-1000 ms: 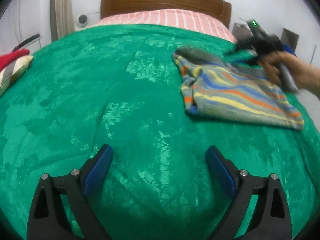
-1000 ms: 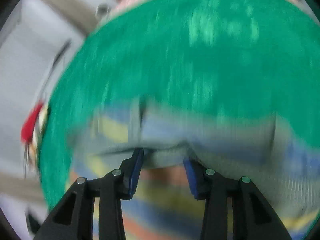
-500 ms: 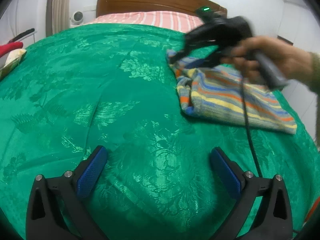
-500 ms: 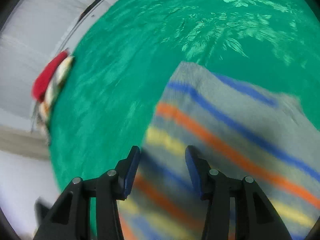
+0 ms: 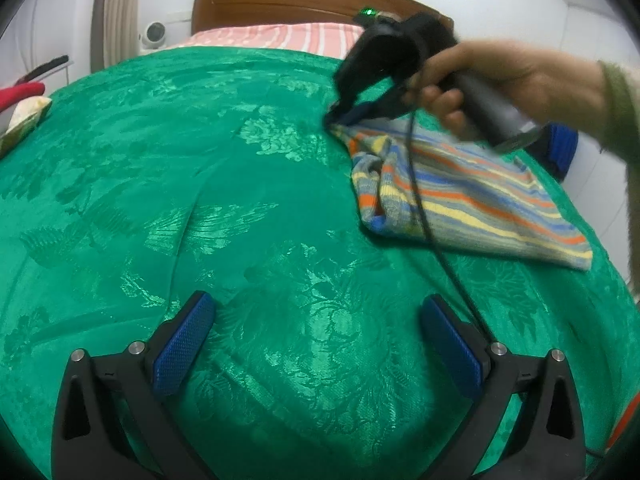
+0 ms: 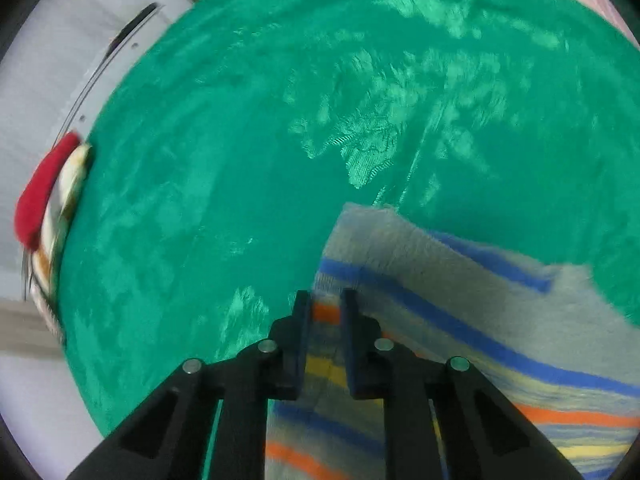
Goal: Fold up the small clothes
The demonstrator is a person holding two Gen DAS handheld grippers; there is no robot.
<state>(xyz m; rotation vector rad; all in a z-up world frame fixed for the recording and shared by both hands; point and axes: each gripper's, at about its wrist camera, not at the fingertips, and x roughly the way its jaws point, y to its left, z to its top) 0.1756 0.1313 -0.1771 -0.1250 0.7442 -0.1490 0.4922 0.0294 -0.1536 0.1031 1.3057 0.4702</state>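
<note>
No readable text, label, brand, number or sign in either view. Striped garment [image 5: 472,196]: plain stripes, no tag showing. Green bedspread [image 5: 240,200]: woven leaf pattern only. Both gripper bodies: unmarked black plastic. Small green light [image 5: 366,11] on right gripper's housing, no lettering beside it.

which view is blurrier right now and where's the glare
Right wrist view: motion smear across the green bedspread and striped garment. Left wrist view: mostly sharp, only the right gripper and hand blur; sheen patches on the bedspread.
</note>
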